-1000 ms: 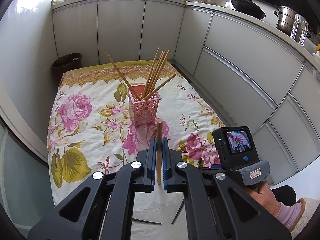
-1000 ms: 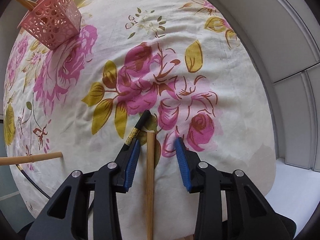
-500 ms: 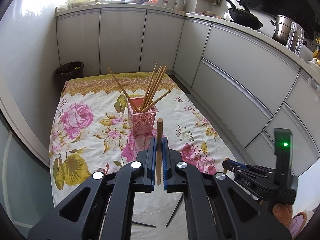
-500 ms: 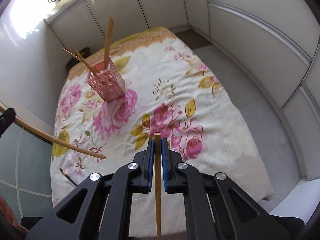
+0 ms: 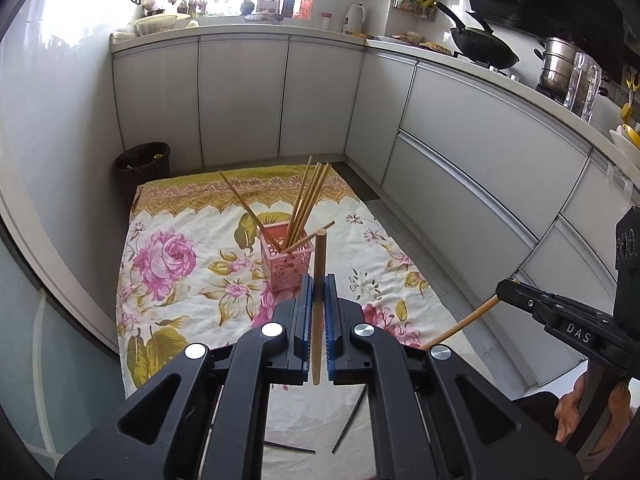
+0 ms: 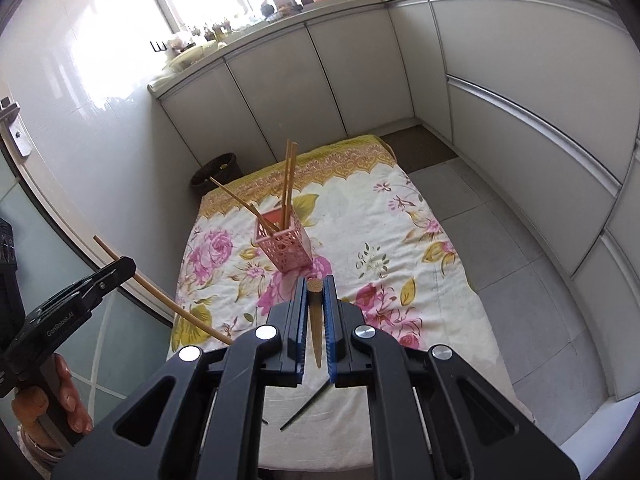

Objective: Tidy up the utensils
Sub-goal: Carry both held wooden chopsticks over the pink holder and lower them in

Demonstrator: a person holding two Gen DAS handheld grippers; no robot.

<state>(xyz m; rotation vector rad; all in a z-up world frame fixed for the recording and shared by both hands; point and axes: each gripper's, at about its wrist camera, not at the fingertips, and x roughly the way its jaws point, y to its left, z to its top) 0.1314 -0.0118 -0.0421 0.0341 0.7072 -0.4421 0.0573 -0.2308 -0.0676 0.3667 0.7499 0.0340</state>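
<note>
A pink perforated holder (image 5: 285,261) (image 6: 285,246) stands on the floral cloth (image 5: 168,264) (image 6: 384,216) with several wooden chopsticks (image 5: 308,196) (image 6: 289,184) leaning out of it. My left gripper (image 5: 319,284) is shut on a wooden chopstick (image 5: 318,300) that points toward the holder from well above the cloth. My right gripper (image 6: 316,285) is shut on another wooden chopstick (image 6: 315,320), seen end-on. In the right wrist view the left gripper (image 6: 124,268) shows at the left with its chopstick (image 6: 168,304). In the left wrist view the right gripper (image 5: 504,290) shows at the right with its chopstick (image 5: 460,326).
Two dark chopsticks (image 5: 348,420) (image 6: 304,406) lie on the cloth's near end below the grippers. A black waste bin (image 5: 143,160) (image 6: 216,172) stands at the cloth's far left corner. White cabinets (image 5: 460,160) wall in the back and right. A hand (image 6: 64,396) grips the left handle.
The right gripper shut on a wooden chopstick lying on the cloth and lifted it high, tilting up to face the holder. The left gripper rose a little with its chopstick.
</note>
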